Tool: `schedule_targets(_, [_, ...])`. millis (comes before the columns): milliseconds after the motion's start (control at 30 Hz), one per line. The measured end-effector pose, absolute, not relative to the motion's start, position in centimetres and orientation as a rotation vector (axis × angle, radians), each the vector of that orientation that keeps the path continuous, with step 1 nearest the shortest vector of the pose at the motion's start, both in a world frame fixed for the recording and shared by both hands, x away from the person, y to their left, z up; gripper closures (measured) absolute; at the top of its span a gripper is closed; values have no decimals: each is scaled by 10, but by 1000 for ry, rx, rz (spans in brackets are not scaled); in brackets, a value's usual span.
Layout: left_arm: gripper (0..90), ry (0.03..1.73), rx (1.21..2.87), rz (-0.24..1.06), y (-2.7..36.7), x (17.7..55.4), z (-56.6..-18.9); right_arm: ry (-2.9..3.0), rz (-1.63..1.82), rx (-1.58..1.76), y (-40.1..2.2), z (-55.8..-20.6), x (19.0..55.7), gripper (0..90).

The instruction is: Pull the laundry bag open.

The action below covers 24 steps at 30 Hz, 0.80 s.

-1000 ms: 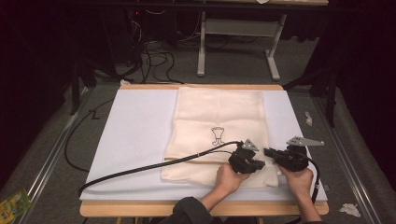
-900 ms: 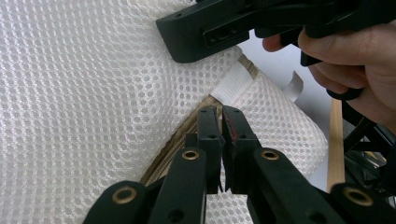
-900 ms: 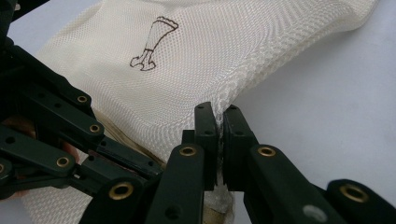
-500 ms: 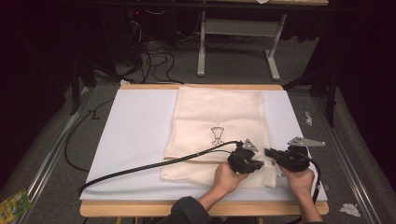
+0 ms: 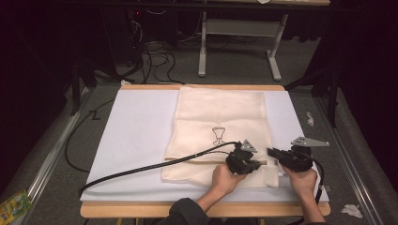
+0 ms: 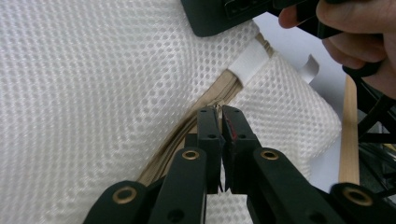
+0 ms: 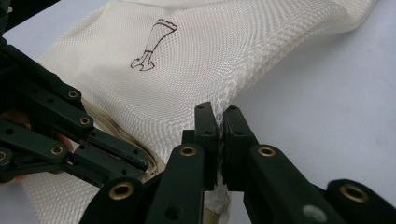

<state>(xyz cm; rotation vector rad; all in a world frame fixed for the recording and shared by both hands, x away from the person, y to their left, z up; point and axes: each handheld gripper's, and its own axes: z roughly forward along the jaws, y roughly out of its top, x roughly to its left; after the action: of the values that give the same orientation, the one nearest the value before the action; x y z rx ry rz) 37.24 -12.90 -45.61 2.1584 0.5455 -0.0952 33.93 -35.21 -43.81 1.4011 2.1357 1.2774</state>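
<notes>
A person seated at the near edge of the tabletop (image 5: 141, 122) works a cream mesh laundry bag (image 5: 220, 117) with a pair of hand-held tongs. Nearest the camera, both forearms come in over the near edge, toward its right corner. The left hand (image 5: 224, 179) carries the left tongs (image 5: 256, 165), which point to the right along the bag's near end; their black cable (image 5: 141, 168) trails off toward the near left corner. Seen in the left gripper view, the left tongs (image 6: 221, 112) are pressed together on the small metal zipper pull (image 6: 217, 107) at the end of the tan zipper (image 6: 205, 105), just short of a white fabric tab (image 6: 248, 60). Just to the right, the right hand (image 5: 302, 180) holds the right tongs (image 5: 270, 152), which point left and face the other pair, the two tips near each other. In the right gripper view the right tongs (image 7: 219, 114) are clamped shut on a pinch of the bag's mesh edge (image 7: 223, 100), lifting it slightly off the white surface. The bag itself lies flat along the middle of the tabletop, right of centre, running from the near edge to the far edge, with a small dark goblet-shaped mark (image 5: 218, 135) printed around its middle. Beyond the far edge, a grey table frame (image 5: 239, 42) and loose cables (image 5: 150, 51) sit on the floor.
</notes>
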Motion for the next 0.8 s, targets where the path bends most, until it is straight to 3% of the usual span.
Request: schedule_targets(800, [868, 539, 2159, -42, -109, 373, -450, 2138, 1264, 1419, -354, -443, 342, 875])
